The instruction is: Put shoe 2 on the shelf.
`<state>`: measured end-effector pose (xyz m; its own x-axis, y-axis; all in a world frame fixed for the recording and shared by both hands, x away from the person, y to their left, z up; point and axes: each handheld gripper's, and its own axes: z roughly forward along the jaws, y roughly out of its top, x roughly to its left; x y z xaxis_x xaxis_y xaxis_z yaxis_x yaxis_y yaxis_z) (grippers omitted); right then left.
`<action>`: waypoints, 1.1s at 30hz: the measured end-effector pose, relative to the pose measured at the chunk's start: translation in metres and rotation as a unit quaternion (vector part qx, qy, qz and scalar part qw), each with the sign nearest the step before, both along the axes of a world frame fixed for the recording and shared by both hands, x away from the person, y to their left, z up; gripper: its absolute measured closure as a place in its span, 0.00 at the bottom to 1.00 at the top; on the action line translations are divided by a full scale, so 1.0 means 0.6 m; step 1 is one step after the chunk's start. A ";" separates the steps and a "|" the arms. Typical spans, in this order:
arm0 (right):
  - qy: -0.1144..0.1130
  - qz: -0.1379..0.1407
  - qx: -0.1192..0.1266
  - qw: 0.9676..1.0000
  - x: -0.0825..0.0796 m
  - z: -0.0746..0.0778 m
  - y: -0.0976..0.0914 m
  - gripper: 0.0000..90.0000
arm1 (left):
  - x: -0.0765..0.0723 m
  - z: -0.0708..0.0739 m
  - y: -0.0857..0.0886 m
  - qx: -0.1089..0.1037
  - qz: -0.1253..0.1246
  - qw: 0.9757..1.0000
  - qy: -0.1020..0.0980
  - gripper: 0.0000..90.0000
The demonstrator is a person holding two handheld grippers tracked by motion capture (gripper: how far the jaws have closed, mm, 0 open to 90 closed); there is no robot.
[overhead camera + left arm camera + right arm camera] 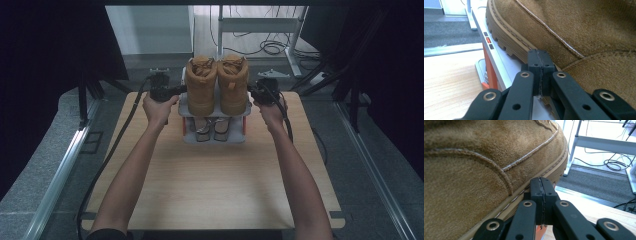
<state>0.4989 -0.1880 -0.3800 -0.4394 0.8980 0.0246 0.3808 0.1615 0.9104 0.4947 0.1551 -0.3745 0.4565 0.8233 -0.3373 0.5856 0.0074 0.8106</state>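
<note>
- Flanking a small two-tier shoe rack (pixel 186 111), the left gripper (pixel 539 58) and right gripper (pixel 541 185) each have jaws pressed fully together, empty.
- Left tan boot (pixel 579 32) lies just beyond the left gripper's tips.
- Right tan boot (pixel 474 170) sits just beside the right gripper's tips.

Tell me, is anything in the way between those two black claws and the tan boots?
Nothing visible. The shut left gripper has its tips at the left boot's sole edge, and the shut right gripper is at the right boot's sole.
</note>
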 end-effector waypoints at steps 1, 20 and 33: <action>-0.002 -0.002 -0.003 1.000 0.000 0.000 0.001 1.00 | 0.000 0.000 0.000 0.000 0.000 1.000 0.001 1.00; -0.006 0.011 0.021 1.000 -0.014 -0.001 -0.008 0.99 | -0.016 0.007 0.017 -0.012 -0.008 1.000 -0.018 0.98; -0.016 0.050 0.070 0.996 -0.077 -0.005 -0.039 0.87 | -0.080 0.012 0.041 0.009 0.004 0.998 -0.063 0.73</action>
